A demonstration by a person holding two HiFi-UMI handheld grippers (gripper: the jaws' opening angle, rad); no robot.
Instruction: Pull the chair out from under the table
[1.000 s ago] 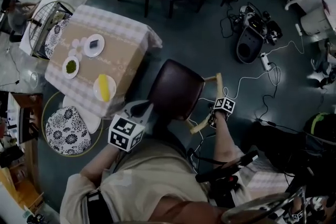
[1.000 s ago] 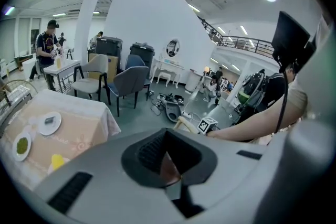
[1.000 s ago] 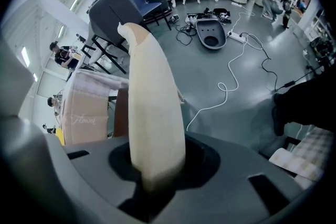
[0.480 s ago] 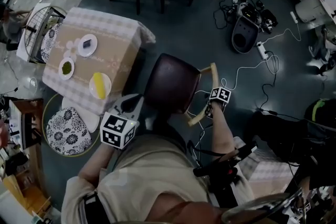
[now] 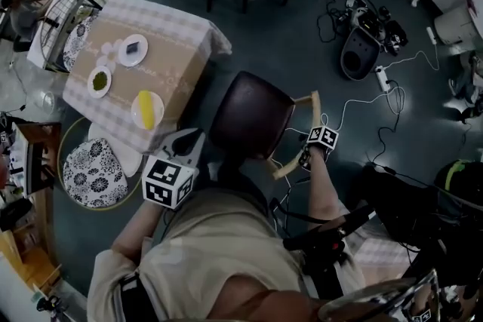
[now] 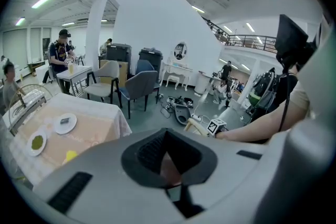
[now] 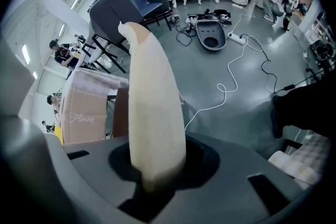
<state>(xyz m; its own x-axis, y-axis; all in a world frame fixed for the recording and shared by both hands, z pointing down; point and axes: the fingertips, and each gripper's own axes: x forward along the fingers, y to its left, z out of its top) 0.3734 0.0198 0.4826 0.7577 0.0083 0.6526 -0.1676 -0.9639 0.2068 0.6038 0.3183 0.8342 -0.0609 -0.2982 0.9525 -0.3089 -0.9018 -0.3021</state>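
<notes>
Almost nothing has changed over the last second. The right tool (image 5: 305,157) still sits clamped on the chair's back rail (image 7: 155,107), jaws part-way closed with the pale wood filling the gap between them. Neither hand has visibly shifted, and the chair (image 5: 251,115) keeps the same narrow gap to the desk (image 5: 183,50). My read: the pull is paused or finished. The seat already looks fully out from under the desk, so the task looks essentially done, with only the release left.

The left tool (image 5: 193,139) has its jaws closed tight together and holds nothing. It hovers with its tips just short of the seat's near edge, not clearly touching it. The chair is directly ahead of the left tool, and the desk is further ahead and off to that tool's left. From the right tool, the rail runs straight up out of the jaws, with the seat just beyond the rail and the desk past that.

Chair look: a rounded, glossy dark brown seat and a curved light wooden back rail. It stands upright on the dark floor; the legs are hidden under the seat. The rail looks rigid, smooth and thick.
</notes>
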